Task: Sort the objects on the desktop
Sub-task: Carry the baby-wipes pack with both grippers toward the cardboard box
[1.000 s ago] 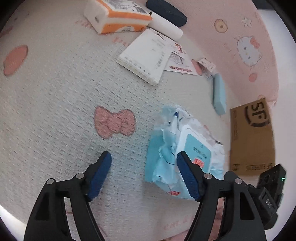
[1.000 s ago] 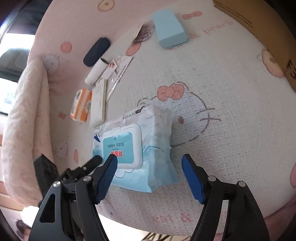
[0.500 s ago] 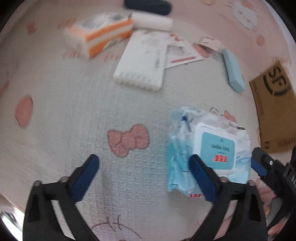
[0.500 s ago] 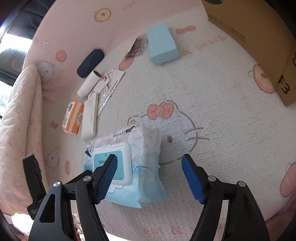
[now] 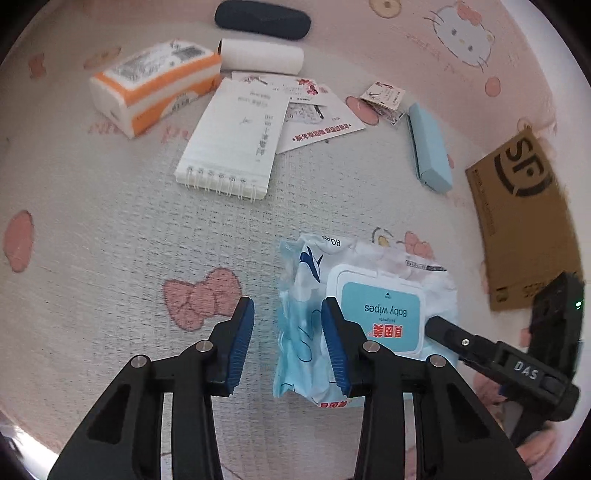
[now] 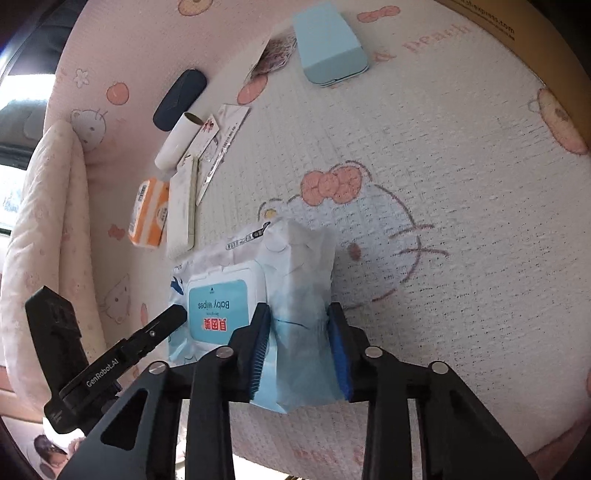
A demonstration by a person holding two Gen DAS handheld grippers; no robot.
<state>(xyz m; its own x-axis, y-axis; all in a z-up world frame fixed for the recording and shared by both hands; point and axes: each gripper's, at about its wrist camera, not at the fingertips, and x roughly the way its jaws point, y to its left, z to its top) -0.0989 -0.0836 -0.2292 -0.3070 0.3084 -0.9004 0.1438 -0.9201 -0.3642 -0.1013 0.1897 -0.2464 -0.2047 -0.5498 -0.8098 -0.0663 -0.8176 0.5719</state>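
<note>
A light-blue baby wipes pack [image 5: 376, 280] [image 6: 295, 266] lies on the pink cat-print mat [image 5: 110, 221]. My right gripper [image 6: 298, 314] is closing on the pack's near right end; both blue pads press the wrapper, which bunches up between them. My left gripper [image 5: 287, 314] hovers at the pack's left end with its jaws closing. The crinkled left edge sits between them. Its right pad lies against the wrapper and its left pad stands clear. One right-gripper finger [image 5: 461, 339] shows beside the lid, and a left finger [image 6: 162, 325] reaches the lid's other side.
At the back lie an orange tissue pack [image 5: 155, 85], a spiral notebook [image 5: 236, 136], leaflets [image 5: 317, 118], a white roll [image 5: 262, 55] and a dark case [image 5: 262, 18]. A pale blue case [image 5: 430, 147] and a cardboard box [image 5: 524, 221] sit right.
Both grippers' jaws have narrowed sharply. The right one has come to pinch the pack's end, which now bunches up. The left gripper rolled and shifted, so the pack's left edge lies between its jaws.
</note>
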